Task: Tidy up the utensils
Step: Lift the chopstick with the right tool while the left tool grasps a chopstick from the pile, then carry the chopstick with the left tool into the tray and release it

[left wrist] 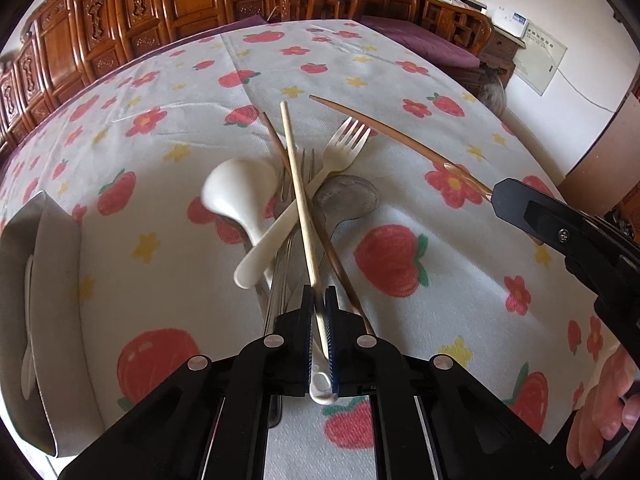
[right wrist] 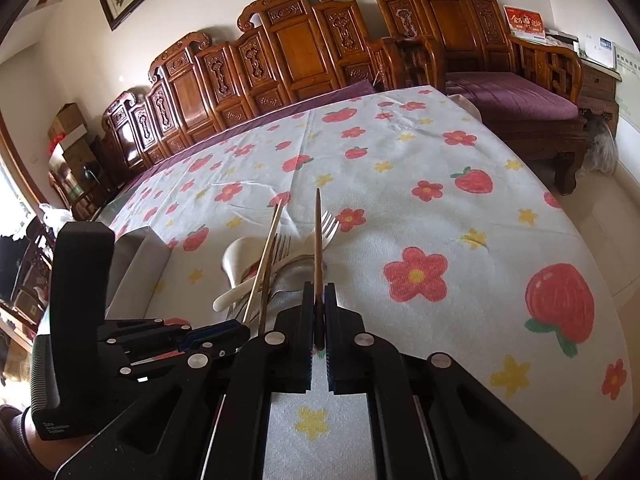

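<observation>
My left gripper is shut on a pale wooden chopstick that points away over a pile of utensils. The pile holds a white ceramic spoon, a white plastic fork, a metal spoon, a metal fork and a brown chopstick. My right gripper is shut on another brown chopstick, held above the cloth; it also shows in the left wrist view. The left gripper shows at the left of the right wrist view.
The table wears a white cloth with red fruits and flowers. A grey organizer tray with a white utensil in it sits at the left edge. Carved wooden chairs line the far side.
</observation>
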